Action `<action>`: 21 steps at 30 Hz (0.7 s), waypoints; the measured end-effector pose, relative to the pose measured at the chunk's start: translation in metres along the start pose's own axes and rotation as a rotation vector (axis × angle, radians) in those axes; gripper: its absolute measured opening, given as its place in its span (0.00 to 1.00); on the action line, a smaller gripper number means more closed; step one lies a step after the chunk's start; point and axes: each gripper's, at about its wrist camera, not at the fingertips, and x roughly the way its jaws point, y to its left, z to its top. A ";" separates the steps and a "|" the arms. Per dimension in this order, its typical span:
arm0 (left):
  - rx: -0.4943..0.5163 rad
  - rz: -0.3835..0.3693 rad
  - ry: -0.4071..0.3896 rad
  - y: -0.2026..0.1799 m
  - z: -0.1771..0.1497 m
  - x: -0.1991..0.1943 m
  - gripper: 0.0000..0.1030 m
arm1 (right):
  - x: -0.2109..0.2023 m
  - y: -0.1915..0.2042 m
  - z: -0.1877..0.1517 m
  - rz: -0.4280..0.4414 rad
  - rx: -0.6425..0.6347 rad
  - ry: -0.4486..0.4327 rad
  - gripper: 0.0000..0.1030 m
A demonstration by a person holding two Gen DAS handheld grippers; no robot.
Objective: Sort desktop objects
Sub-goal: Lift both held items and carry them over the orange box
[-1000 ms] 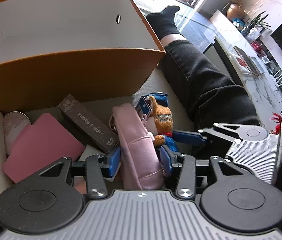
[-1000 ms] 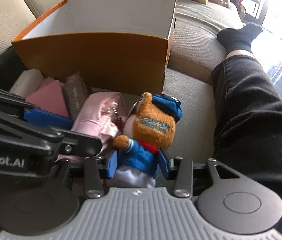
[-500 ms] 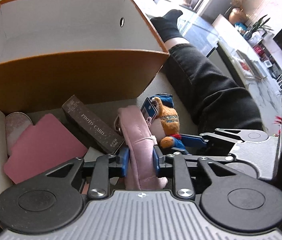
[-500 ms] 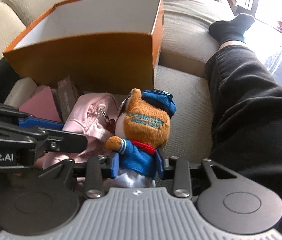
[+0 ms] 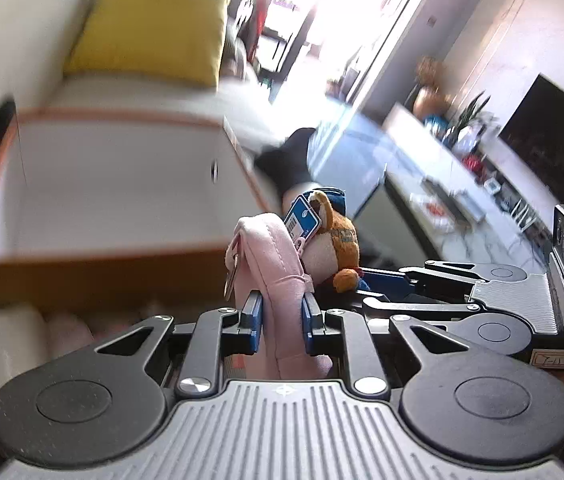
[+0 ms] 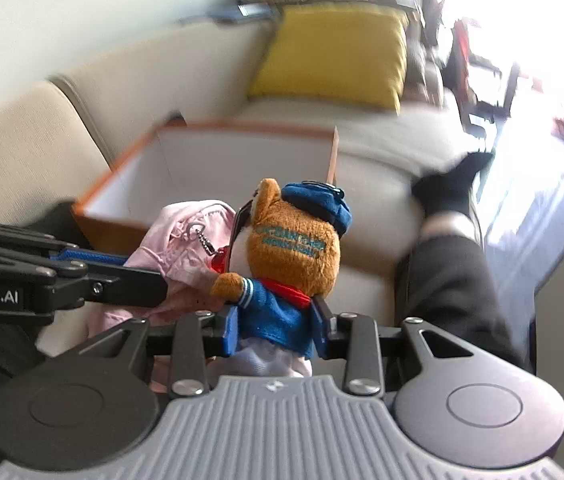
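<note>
You're mid-carry w/ left gripper [image 5: 281,330] clamped on pink pouch [image 5: 277,276] and right gripper [image 6: 277,330] clamped on plush bear [image 6: 294,256], both just short of orange box [image 5: 93,268], so next lift over its near wall & let go inside.

Pink pouch [image 5: 277,268] upright, touching brown plush bear [image 6: 294,264] w/ blue cap

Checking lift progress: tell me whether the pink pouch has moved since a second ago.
Yes. The pink pouch, clamped in the left gripper, has risen: it lay below the orange box's front wall, and now its top stands near the rim.
</note>
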 end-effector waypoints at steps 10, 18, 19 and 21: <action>0.045 0.106 -0.148 0.023 0.062 -0.011 0.21 | 0.036 -0.007 0.081 0.113 0.041 -0.067 0.36; 0.009 0.172 -0.038 0.063 0.079 0.058 0.20 | 0.125 -0.024 0.102 0.135 0.103 0.132 0.36; 0.006 0.177 -0.015 0.068 0.076 0.069 0.20 | 0.137 -0.025 0.102 0.128 0.108 0.161 0.36; -0.009 0.170 0.027 0.076 0.075 0.088 0.20 | 0.154 -0.025 0.095 0.122 0.105 0.205 0.36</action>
